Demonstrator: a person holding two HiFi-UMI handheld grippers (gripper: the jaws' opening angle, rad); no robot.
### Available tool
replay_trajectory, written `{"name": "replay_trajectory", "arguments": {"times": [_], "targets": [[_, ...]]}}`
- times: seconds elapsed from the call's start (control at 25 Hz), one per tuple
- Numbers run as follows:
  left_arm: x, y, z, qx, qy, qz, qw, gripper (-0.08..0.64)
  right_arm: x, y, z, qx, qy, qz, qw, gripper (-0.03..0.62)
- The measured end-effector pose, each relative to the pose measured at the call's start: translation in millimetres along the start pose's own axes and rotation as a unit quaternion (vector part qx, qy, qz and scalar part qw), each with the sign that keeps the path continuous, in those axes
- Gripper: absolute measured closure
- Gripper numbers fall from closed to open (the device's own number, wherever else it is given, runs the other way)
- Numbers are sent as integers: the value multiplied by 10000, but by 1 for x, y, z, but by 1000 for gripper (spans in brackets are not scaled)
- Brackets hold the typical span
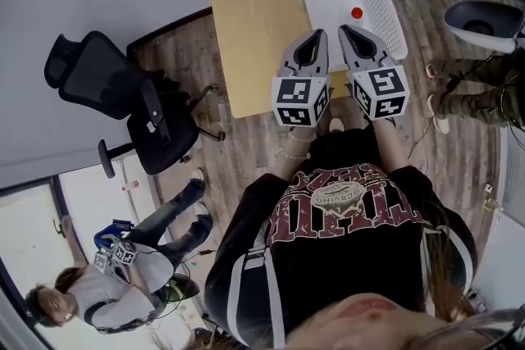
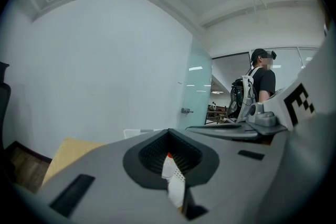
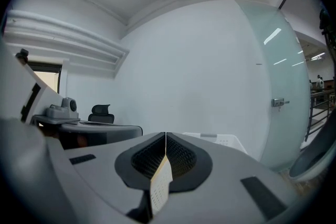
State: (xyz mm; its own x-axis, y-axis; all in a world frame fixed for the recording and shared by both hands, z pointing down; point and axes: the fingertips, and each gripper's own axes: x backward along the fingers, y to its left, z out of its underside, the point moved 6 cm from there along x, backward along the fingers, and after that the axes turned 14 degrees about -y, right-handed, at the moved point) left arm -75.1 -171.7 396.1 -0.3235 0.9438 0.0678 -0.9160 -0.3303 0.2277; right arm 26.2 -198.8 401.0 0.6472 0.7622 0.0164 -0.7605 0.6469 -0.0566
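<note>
Basket [image 1: 387,6] on table [image 1: 254,37] held a small red ball [image 1: 356,13], perhaps plastic: likely light, hard, prone to roll; pinch across its middle. Left hand-held gripper [image 1: 319,34] and right hand-held gripper [image 1: 345,29] hovered beside it, jaws pressed together, empty.

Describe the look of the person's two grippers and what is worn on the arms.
The left gripper and right gripper match: light grey wedge-shaped shells tapering to a point, each with a dark ribbed recess on top and black slots. Each carries a white cube printed with black square markers. The person wears a black top with dark red print and white-striped sleeves.
</note>
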Motion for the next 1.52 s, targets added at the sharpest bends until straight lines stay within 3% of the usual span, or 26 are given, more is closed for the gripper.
{"name": "replay_trajectory", "arguments": {"times": [0.72, 1.52], "targets": [[-31, -10, 35, 43, 390, 81, 9992, 514, 5, -46, 28, -70, 325, 344, 9989, 572], [-52, -6, 64, 145, 665, -18, 9977, 514, -5, -73, 56, -125, 668, 391, 9969, 572]]}}
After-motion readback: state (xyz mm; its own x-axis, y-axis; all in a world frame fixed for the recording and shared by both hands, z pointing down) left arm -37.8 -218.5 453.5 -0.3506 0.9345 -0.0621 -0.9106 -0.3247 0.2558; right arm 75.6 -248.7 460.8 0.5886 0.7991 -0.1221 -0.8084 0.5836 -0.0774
